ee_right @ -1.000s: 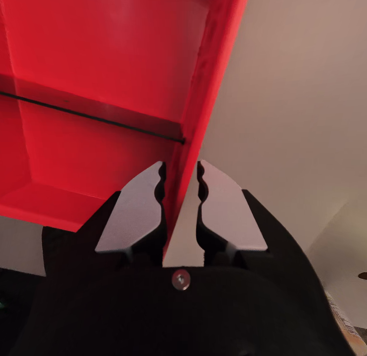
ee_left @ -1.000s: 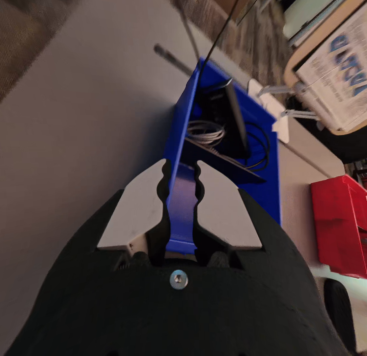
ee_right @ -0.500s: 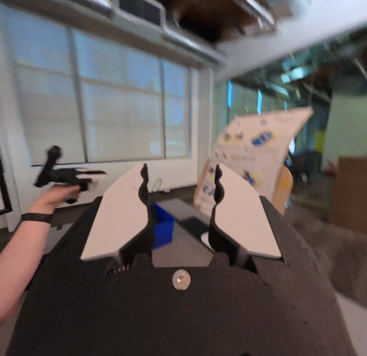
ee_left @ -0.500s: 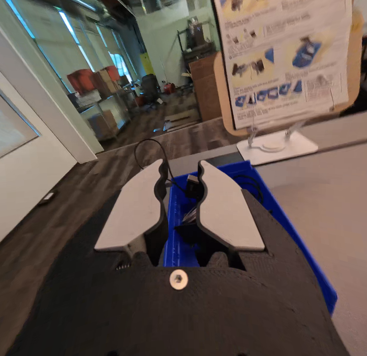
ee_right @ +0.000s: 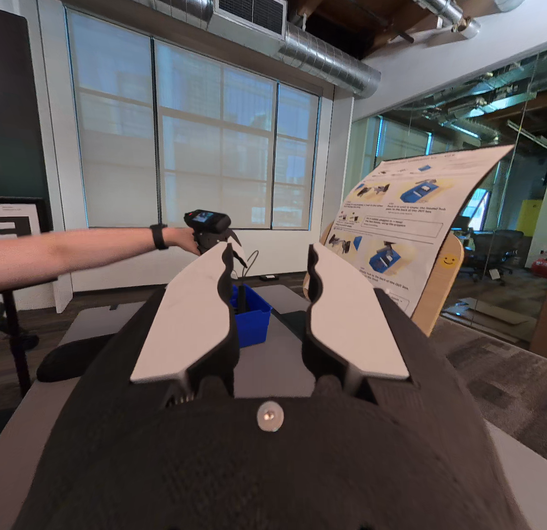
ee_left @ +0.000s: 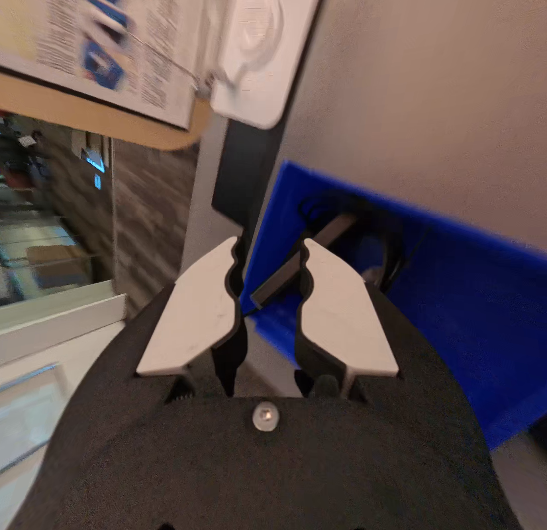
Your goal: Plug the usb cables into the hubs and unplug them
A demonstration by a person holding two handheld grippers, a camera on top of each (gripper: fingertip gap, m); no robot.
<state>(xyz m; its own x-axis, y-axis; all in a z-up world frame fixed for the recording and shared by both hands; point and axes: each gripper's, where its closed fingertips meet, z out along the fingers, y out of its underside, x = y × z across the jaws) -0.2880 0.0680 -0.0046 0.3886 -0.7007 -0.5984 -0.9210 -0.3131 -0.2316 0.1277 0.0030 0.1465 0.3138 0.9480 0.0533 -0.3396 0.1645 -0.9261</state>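
My left gripper (ee_left: 270,243) is open and empty, tilted over the near corner of a blue bin (ee_left: 458,323) on the grey table (ee_left: 429,86). A grey hub (ee_left: 305,261) leans in the bin among black cables (ee_left: 390,249). My right gripper (ee_right: 268,249) is open and empty, raised above the table and facing the room. Between its fingers I see the blue bin (ee_right: 254,320) with the dark hub (ee_right: 241,296) upright in it. The left gripper (ee_right: 235,242) hovers over that bin, held by a person's hand (ee_right: 183,237), with a black cable (ee_right: 251,261) looping beside it.
An instruction sheet (ee_right: 408,219) on a wooden board (ee_right: 444,279) stands behind the bin at the table's far side; it also shows blurred in the left wrist view (ee_left: 97,42), with its white stand base (ee_left: 251,51). The person's forearm (ee_right: 74,252) reaches in from the left.
One second ago the left jaws straddled the blue bin's wall and the right jaws a red bin's wall. Both grippers have come off, lifted and swung; the right jaws have opened wider.
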